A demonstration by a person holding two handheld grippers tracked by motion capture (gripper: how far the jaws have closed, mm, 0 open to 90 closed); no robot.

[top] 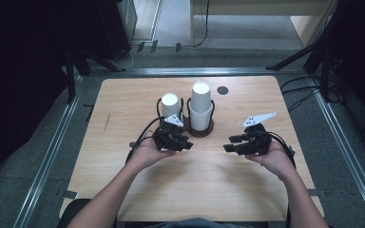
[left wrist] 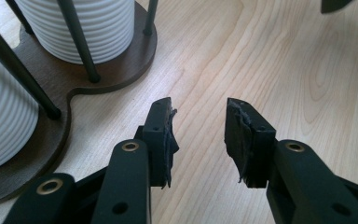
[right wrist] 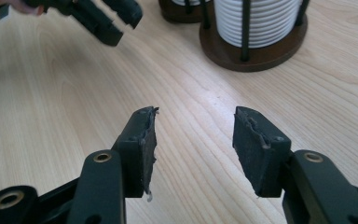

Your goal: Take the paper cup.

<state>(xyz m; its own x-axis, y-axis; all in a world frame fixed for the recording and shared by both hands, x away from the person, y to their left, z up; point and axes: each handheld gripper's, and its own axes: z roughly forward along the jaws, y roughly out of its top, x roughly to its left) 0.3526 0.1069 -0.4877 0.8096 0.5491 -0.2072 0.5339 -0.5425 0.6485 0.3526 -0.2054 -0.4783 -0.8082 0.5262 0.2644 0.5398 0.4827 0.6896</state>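
You hold the left gripper just left of the frame's centre in the high view, low over the wooden table. Its jaws stand apart with bare wood between them, so it is released and grasps nothing. In the left gripper view the gripper points across the tabletop, and the dark wooden cup holder fills the upper left, close to the left jaw but not touching it.

Your right gripper sits right of centre in the high view, level with the other one and well apart from it. The right gripper view shows this gripper with a clear gap between its pads and only table grain in that gap: released, empty.

The cup holder stands just above the centre of the high view, directly beyond the left gripper. It has two bays ringed by thin black rods. The left bay carries a short stack of white ribbed paper cups; the right bay carries a taller stack, all upside down.

In the right gripper view the taller stack appears at the top right, and the left gripper shows at the upper left.
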